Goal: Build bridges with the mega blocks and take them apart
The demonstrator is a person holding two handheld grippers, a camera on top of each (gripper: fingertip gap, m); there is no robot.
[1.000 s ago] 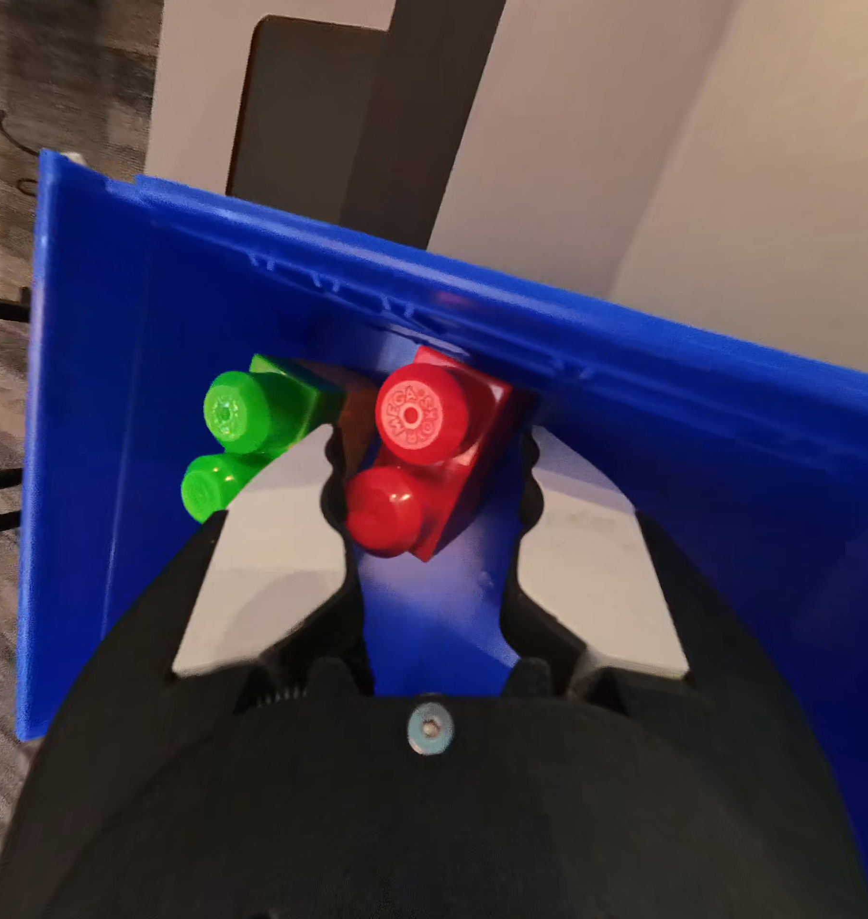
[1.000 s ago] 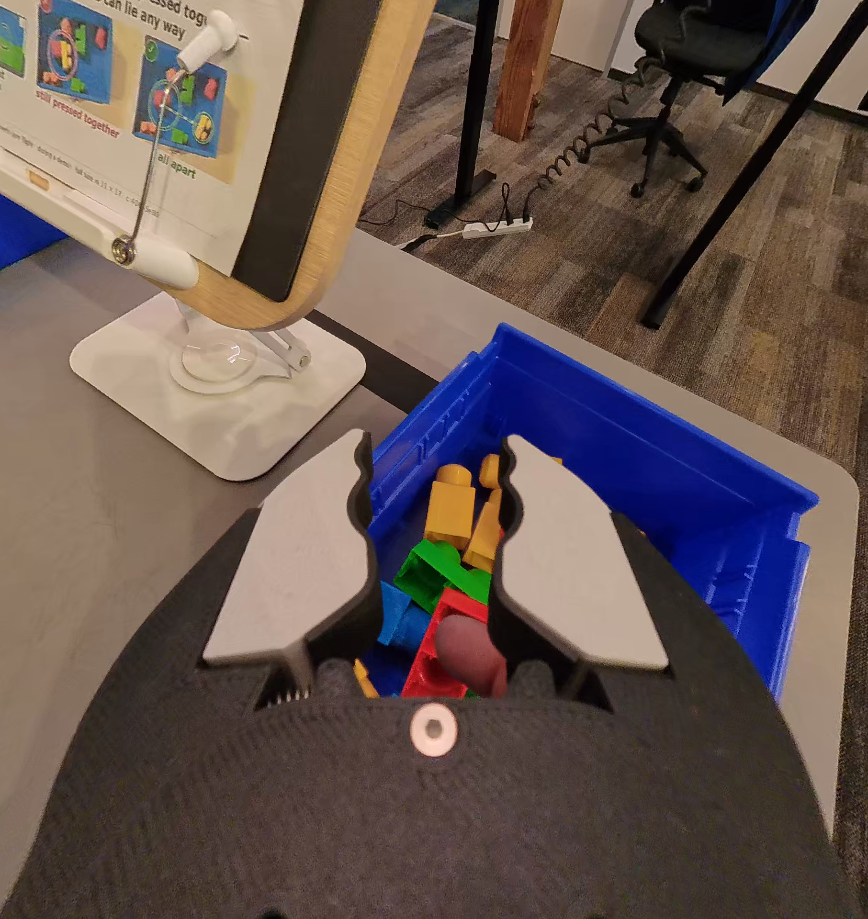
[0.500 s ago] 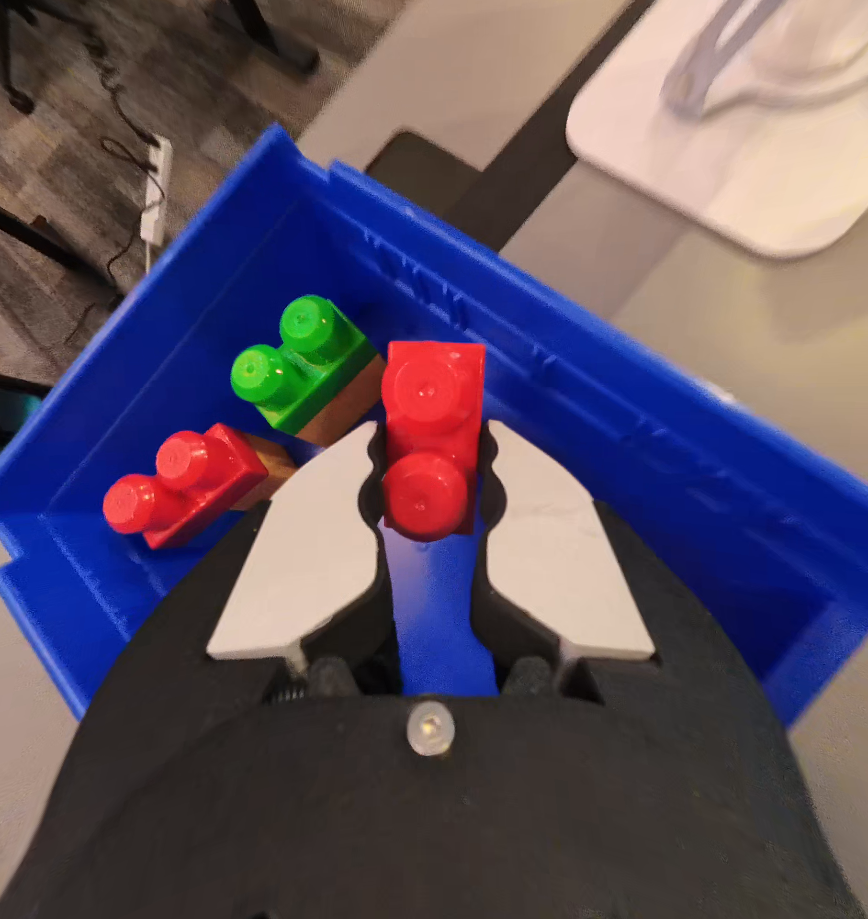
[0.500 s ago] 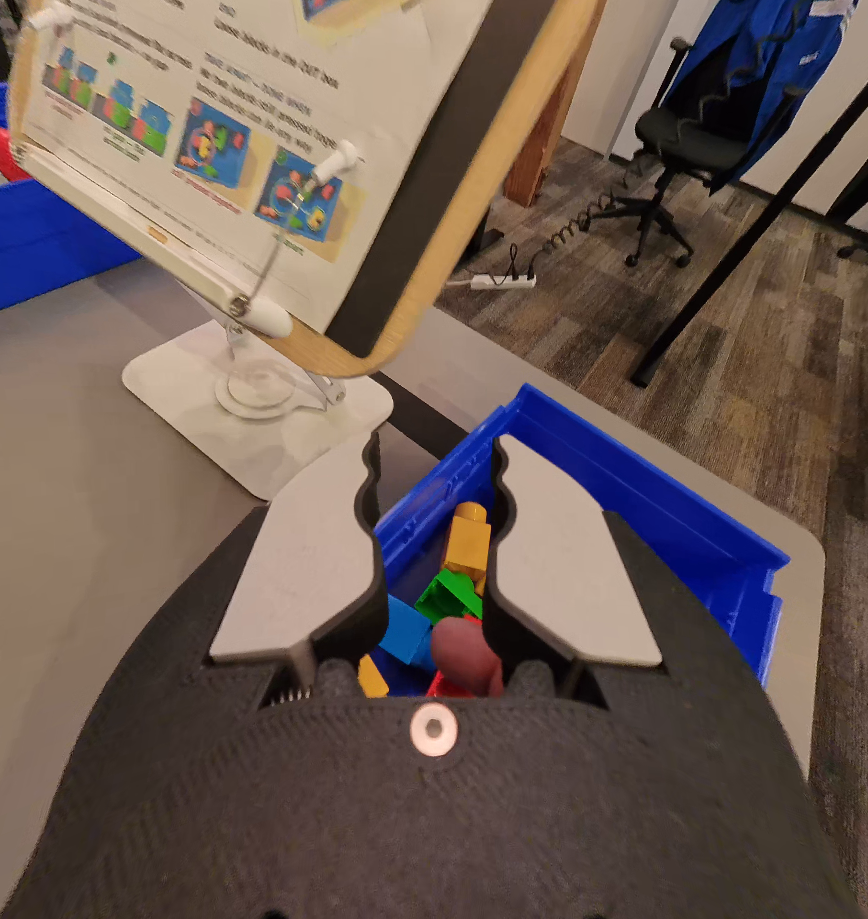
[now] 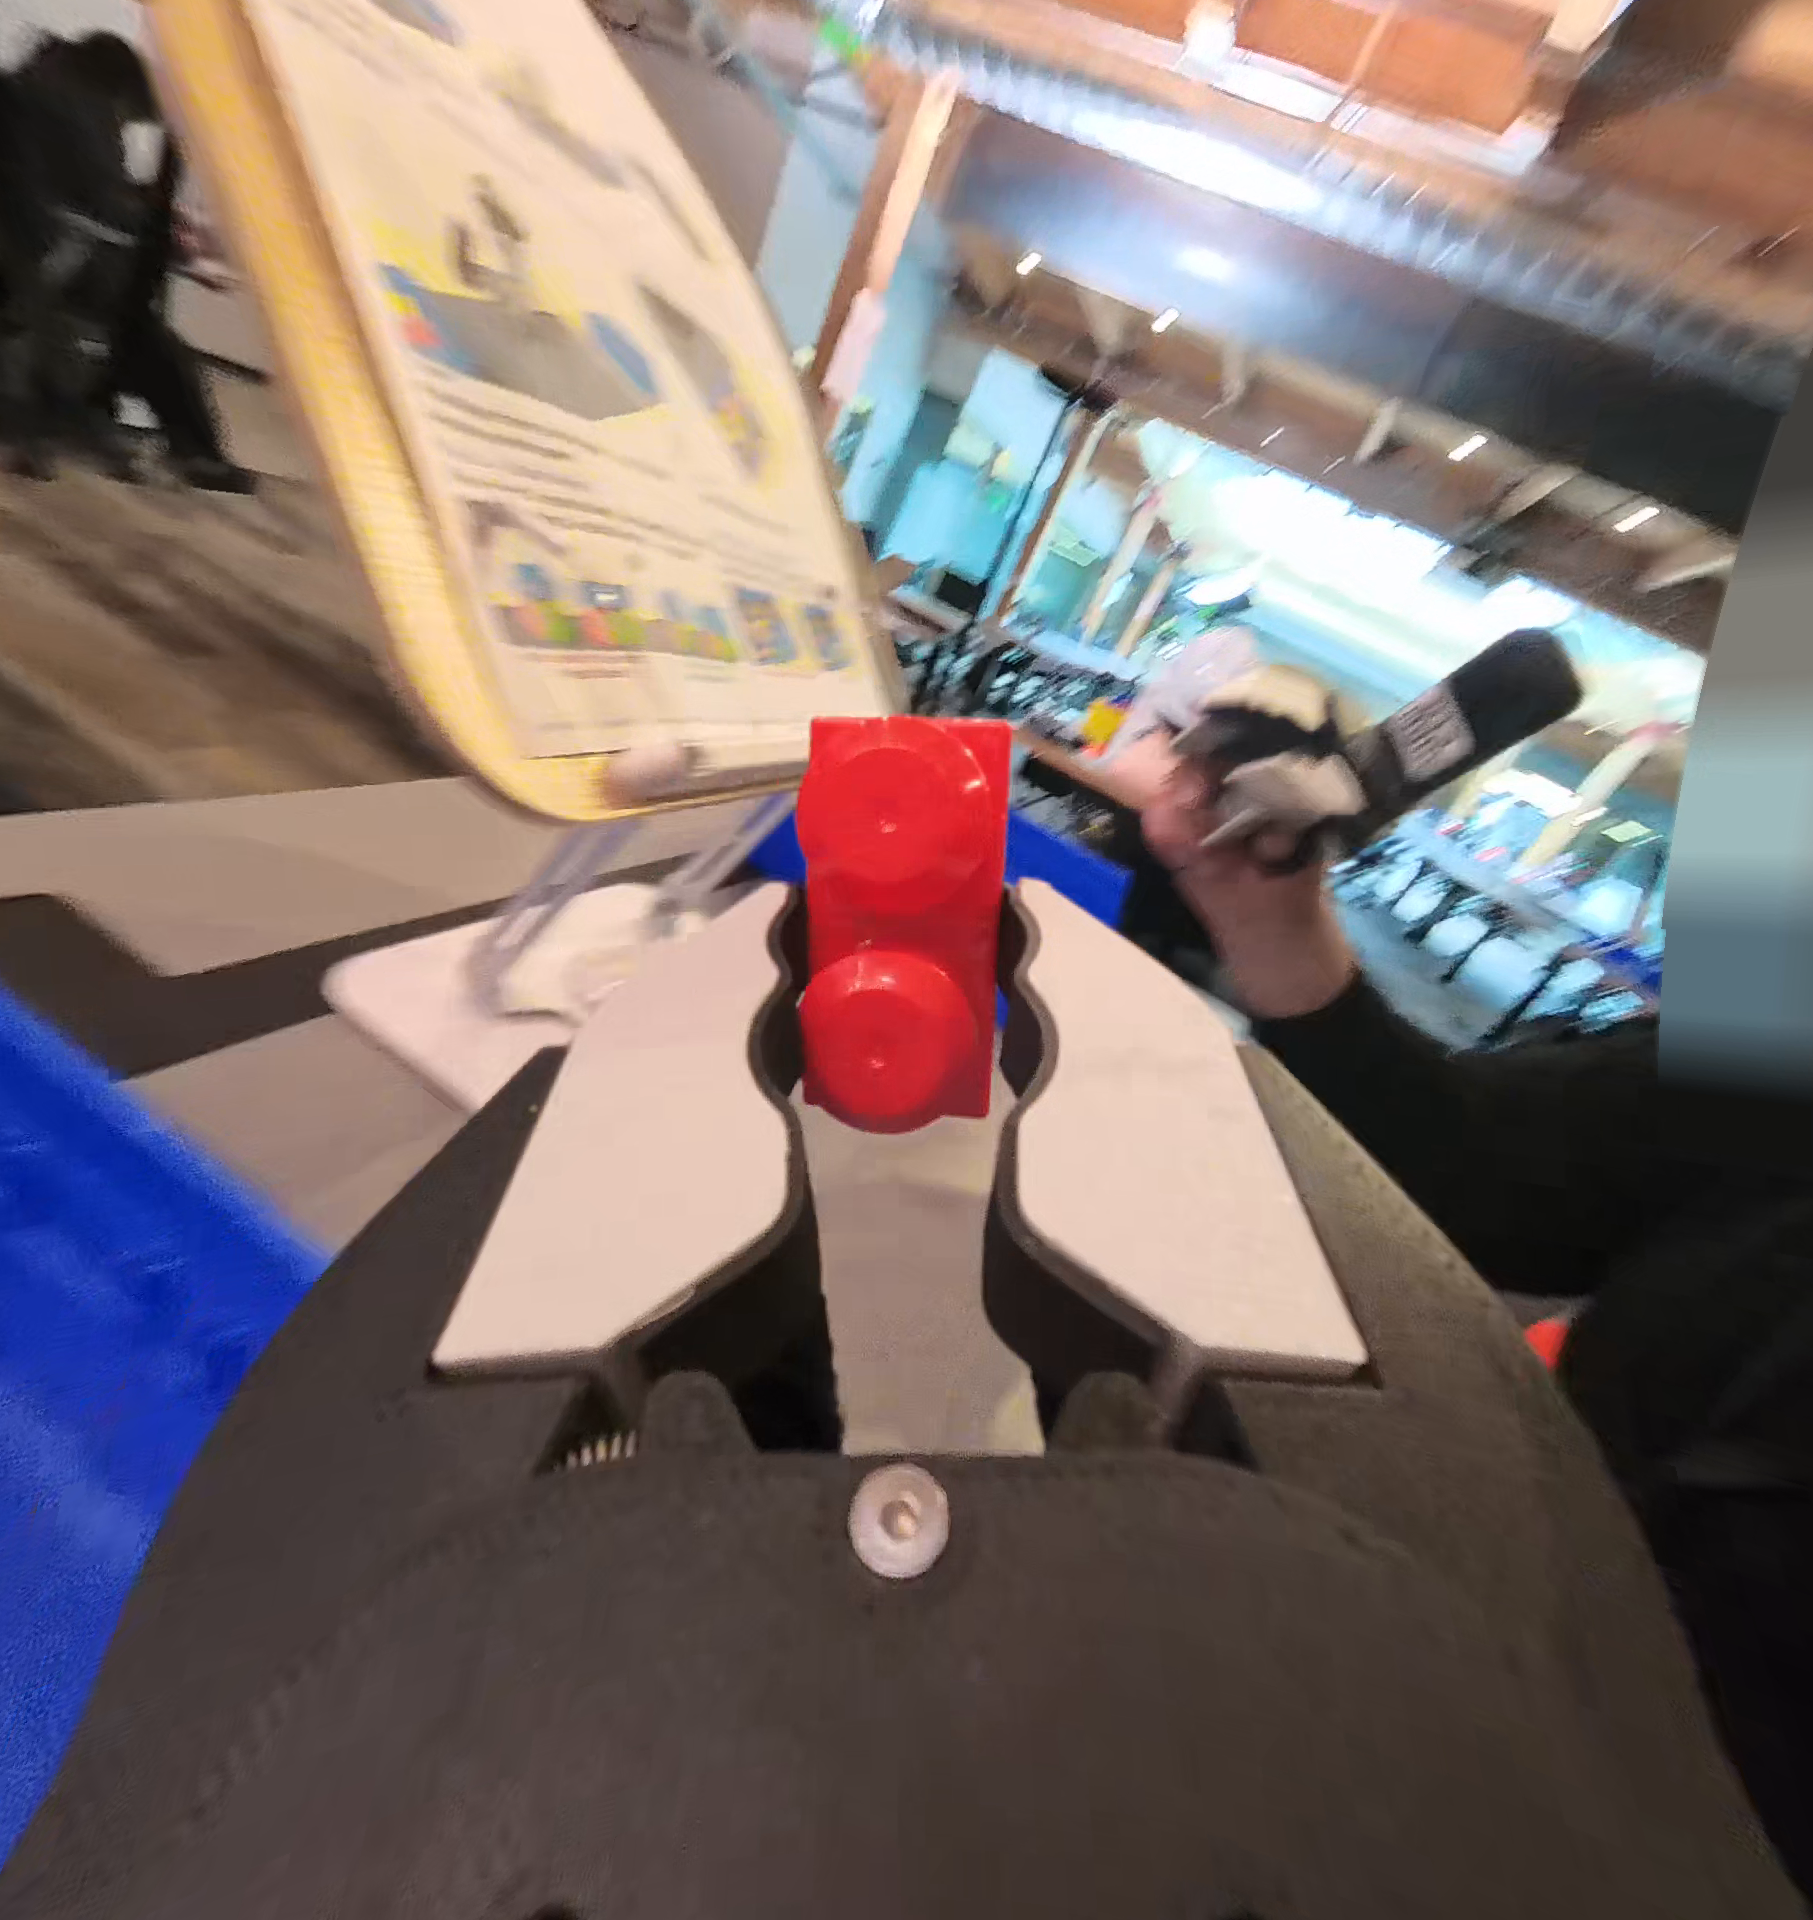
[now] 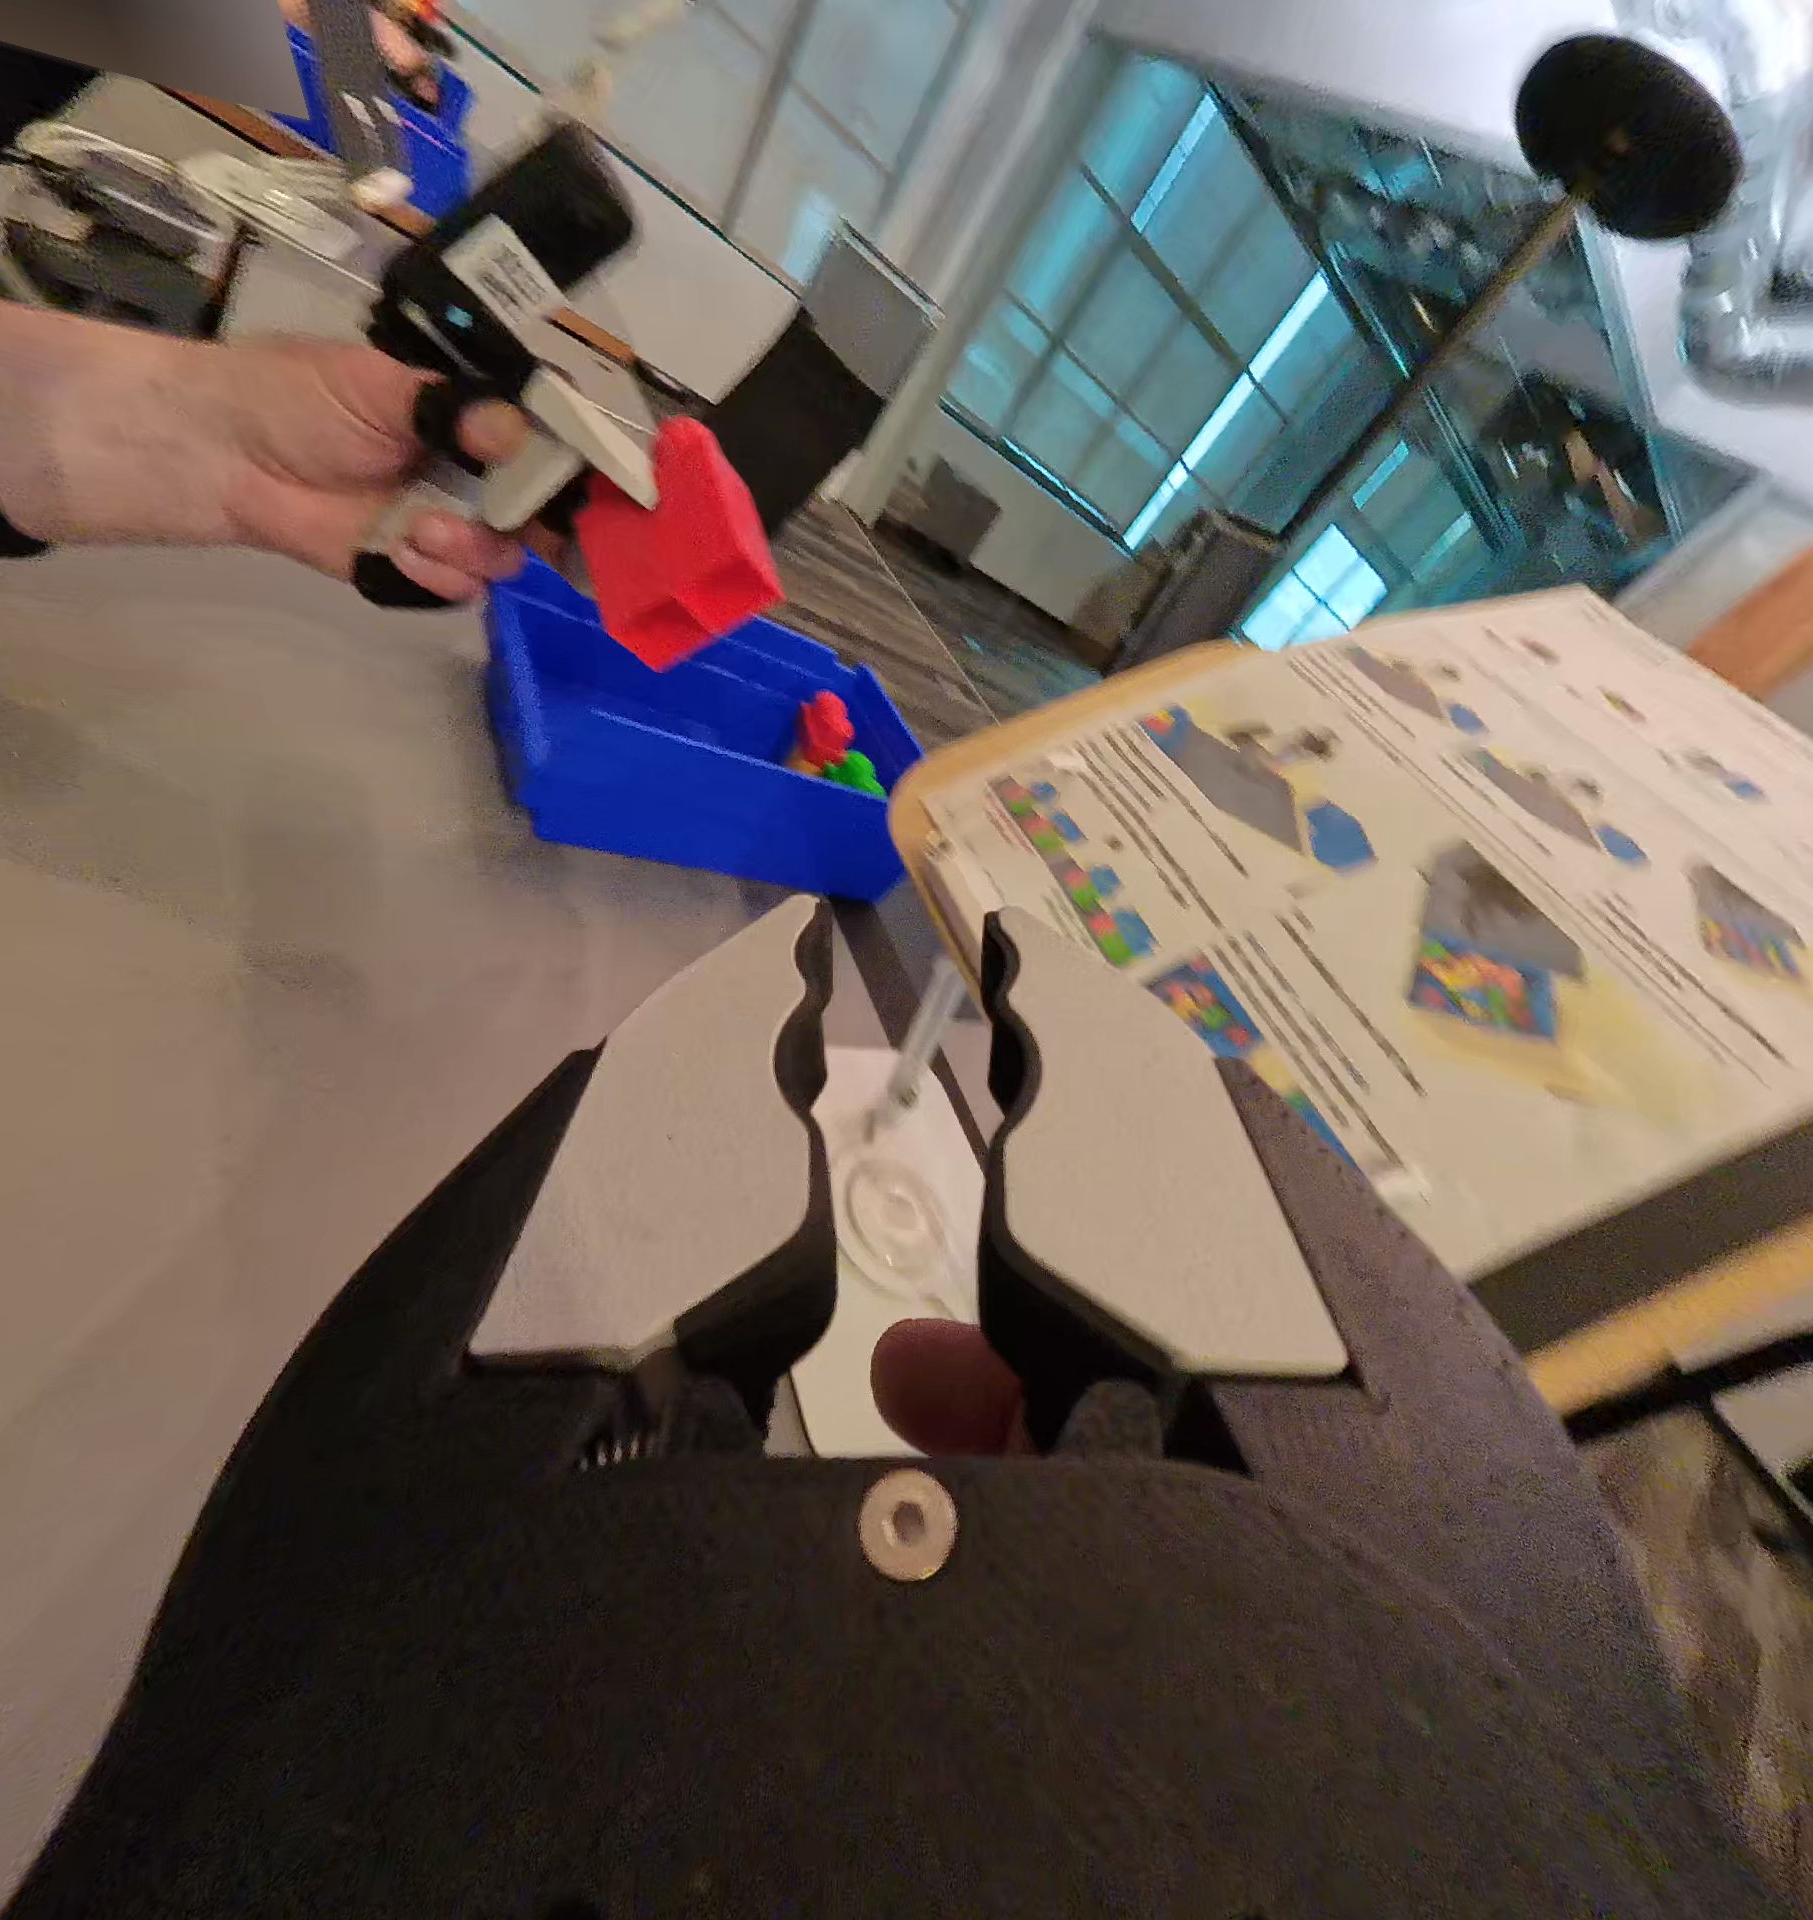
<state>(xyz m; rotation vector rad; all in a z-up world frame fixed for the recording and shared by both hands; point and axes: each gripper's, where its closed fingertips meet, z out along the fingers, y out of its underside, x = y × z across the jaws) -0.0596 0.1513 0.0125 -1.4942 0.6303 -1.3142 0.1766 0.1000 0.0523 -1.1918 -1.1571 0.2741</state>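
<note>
Since the earlier frames the left gripper (image 5: 897,935) has been lifted out of the blue bin (image 6: 673,800) with the red block (image 5: 897,914) carried along, and the right gripper (image 6: 907,966) has been swung away from the bin it hung over, its jaws drawn closer.

Grey table (image 6: 206,935): fills the left half of the right wrist view. Motion blur throughout.

Instruction board (image 6: 1401,883) on a white stand (image 5: 445,997): right half of the right wrist view; upper left of the left wrist view.

Blue bin: centre-left of the right wrist view, on the table. A red and a green block (image 6: 834,753) are seen in its right corner.

Left gripper: seen upper left in the right wrist view, held in a hand (image 6: 185,436), above the bin. Jaws are clamped on the red block, both pads pressed on its sides, studs facing the camera at centre of the left wrist view.

Right gripper: jaws held partly apart, nothing between the tips; stand and table are seen through the gap. Seen centre right in the left wrist view, blurred, in a hand (image 5: 1234,883).
</note>
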